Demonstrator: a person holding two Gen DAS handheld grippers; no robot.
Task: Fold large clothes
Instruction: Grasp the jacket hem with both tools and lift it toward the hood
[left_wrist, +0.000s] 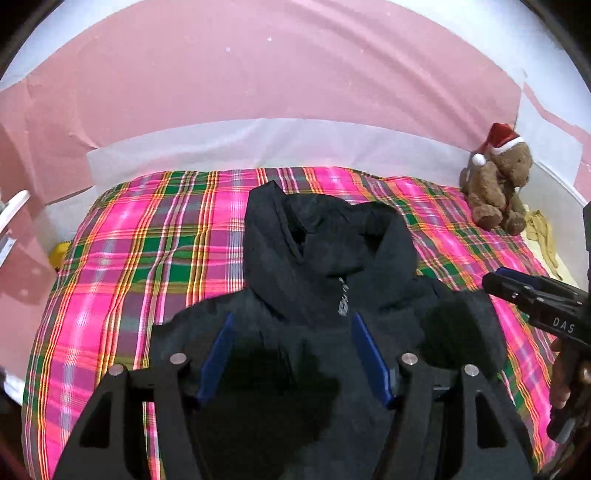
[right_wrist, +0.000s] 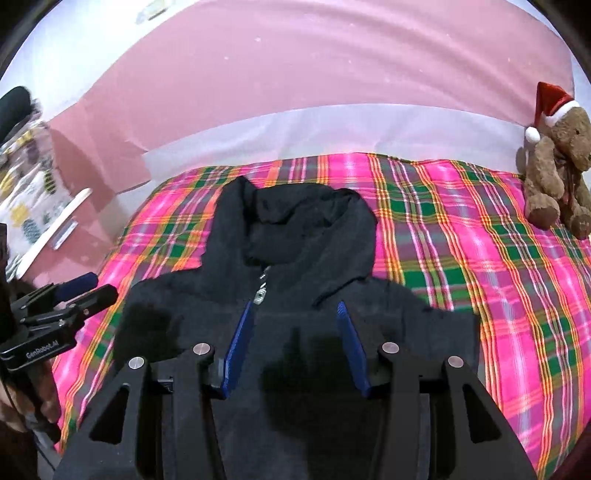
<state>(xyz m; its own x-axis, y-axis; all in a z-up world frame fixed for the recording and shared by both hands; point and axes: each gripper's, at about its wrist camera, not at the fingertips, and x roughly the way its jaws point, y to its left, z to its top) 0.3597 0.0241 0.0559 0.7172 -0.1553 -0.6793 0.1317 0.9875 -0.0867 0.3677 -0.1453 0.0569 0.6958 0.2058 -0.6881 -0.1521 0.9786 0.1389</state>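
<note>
A black hooded zip jacket (left_wrist: 325, 266) lies face up on the pink plaid bedspread (left_wrist: 140, 236), hood toward the wall. My left gripper (left_wrist: 293, 326) hovers over its chest, blue pads apart with nothing pinched between them. In the right wrist view the same jacket (right_wrist: 295, 236) lies under my right gripper (right_wrist: 295, 312), which is also open just below the zip pull (right_wrist: 261, 291). Each gripper shows at the edge of the other's view: the right gripper (left_wrist: 517, 291) over the jacket's right shoulder, the left gripper (right_wrist: 85, 291) beside the left shoulder. The jacket's lower part is hidden behind the gripper bodies.
A brown teddy bear (right_wrist: 557, 162) in a red Santa hat sits at the bed's far right corner against the pink wall (right_wrist: 295, 74). A patterned cloth (right_wrist: 29, 177) and a white bar (right_wrist: 55, 225) are at the left. A hand (left_wrist: 565, 373) holds the right gripper's handle.
</note>
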